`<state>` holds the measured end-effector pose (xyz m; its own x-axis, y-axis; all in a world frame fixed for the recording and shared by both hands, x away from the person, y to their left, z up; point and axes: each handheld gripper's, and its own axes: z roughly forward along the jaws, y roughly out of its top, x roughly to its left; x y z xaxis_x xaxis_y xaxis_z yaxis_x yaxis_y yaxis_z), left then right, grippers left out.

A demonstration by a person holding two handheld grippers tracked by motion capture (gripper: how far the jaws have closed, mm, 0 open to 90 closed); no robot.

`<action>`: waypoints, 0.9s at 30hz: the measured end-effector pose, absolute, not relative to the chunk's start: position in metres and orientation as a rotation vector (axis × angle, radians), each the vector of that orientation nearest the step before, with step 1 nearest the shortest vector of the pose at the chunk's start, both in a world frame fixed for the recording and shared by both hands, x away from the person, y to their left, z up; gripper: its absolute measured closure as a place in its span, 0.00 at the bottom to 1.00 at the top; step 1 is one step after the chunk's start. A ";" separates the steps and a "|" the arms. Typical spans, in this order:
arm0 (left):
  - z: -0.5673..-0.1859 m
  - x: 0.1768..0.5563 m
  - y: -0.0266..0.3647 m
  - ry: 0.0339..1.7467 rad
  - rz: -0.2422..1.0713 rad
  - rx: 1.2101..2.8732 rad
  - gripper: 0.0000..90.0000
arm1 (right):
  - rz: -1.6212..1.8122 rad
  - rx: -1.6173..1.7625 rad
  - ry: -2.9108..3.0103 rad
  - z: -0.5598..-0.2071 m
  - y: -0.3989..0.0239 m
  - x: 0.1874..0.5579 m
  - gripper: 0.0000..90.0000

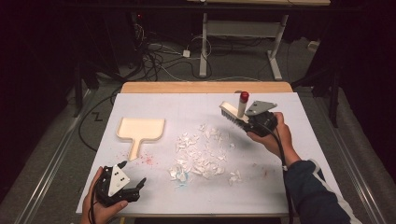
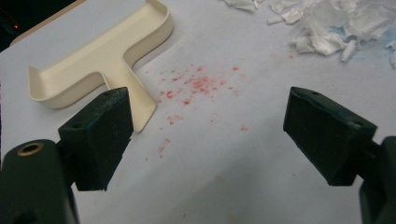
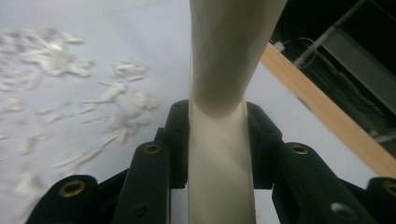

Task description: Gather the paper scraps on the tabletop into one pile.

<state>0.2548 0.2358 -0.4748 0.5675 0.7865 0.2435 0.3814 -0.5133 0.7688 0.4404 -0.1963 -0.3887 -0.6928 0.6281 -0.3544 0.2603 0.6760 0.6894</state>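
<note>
At the near left corner of the white table cover, the left gripper is low over the sheet with its 2 jaws spread wide and nothing between them. In the left gripper view its jaws frame a patch of small red crumbs, and the handle of the cream dustpan lies just beside the left jaw. Farther in, at the middle of the sheet, there is a loose heap of torn white paper scraps. Beyond it, on the far right side, the right gripper is closed narrow on the cream handle of a hand brush, which is raised above the sheet, its bristles toward the scraps and its red tip up.
</note>
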 end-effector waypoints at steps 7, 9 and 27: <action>-0.477 0.255 0.234 0.914 0.763 2.149 0.17 | 0.683 0.671 2.281 -0.415 -0.177 0.477 0.75; -0.477 0.254 0.233 0.906 0.757 2.158 0.17 | 0.669 0.677 2.274 -0.422 -0.172 0.482 0.75; -0.474 0.253 0.227 0.874 0.770 2.174 0.17 | 0.851 0.191 2.466 -0.437 -0.115 0.413 0.75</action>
<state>0.2529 0.2274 -0.4742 0.6032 0.7510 0.2687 0.3609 -0.5574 0.7477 0.4126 -0.1149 -0.4372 -0.8549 0.2919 -0.4288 -0.0346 0.7926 0.6087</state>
